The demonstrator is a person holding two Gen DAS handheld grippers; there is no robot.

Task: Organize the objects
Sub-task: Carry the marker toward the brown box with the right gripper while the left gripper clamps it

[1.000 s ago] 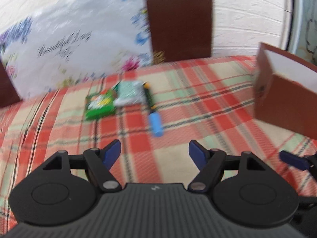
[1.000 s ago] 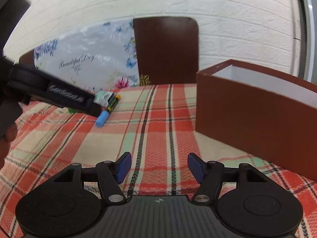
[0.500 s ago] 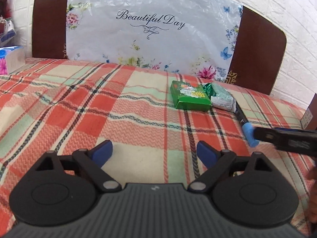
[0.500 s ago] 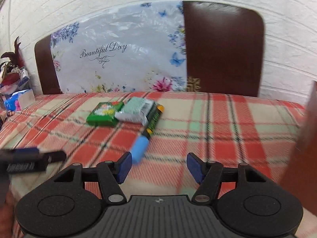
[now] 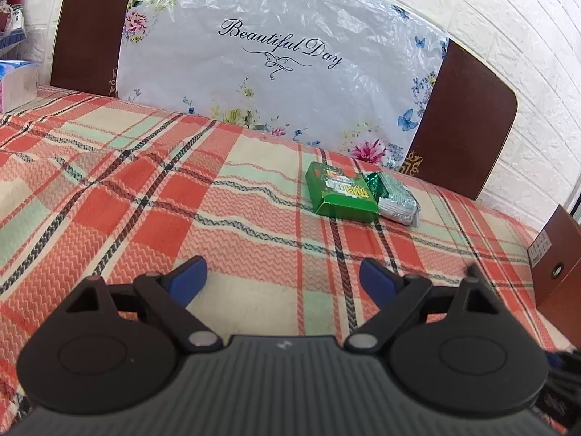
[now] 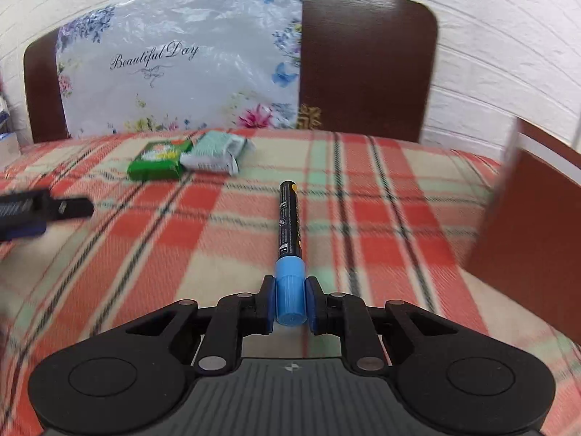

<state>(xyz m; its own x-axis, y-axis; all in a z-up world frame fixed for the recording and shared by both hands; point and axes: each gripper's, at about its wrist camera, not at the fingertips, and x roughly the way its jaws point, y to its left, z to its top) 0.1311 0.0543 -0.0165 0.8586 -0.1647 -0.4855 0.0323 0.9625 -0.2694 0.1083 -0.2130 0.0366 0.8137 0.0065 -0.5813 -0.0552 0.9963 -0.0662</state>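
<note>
My right gripper (image 6: 289, 303) is clamped on the blue cap of a marker (image 6: 289, 230), one pad on each side of the cap, so the black barrel sticks straight out ahead of me toward the far side of the table. I judge the cap end was the sensible place to grab: it is the thickest part and gives the pads a square bite. From this view I cannot tell whether the barrel's far tip rests on the plaid tablecloth (image 6: 163, 239) or hangs just above it.

My left gripper (image 5: 283, 276) is spread wide with nothing between its blue pads, hovering low over the cloth on the near left. It shows in the right camera as a dark shape at the left edge, well apart from the marker.

On the far side of the table a green carton (image 5: 339, 194) lies flat with a silvery foil packet (image 5: 397, 201) touching its right side. They sit near the chair back wrapped in a flowered plastic cover (image 5: 283, 54).

The brown cardboard box (image 6: 537, 232) stands at the right edge of the table, its opening hidden from here. I take it to be the place for these things, so the marker likely goes there first. The long barrel makes the risk plain: held by one end, it could pivot in the pads or catch the box wall when I swing right.
</note>
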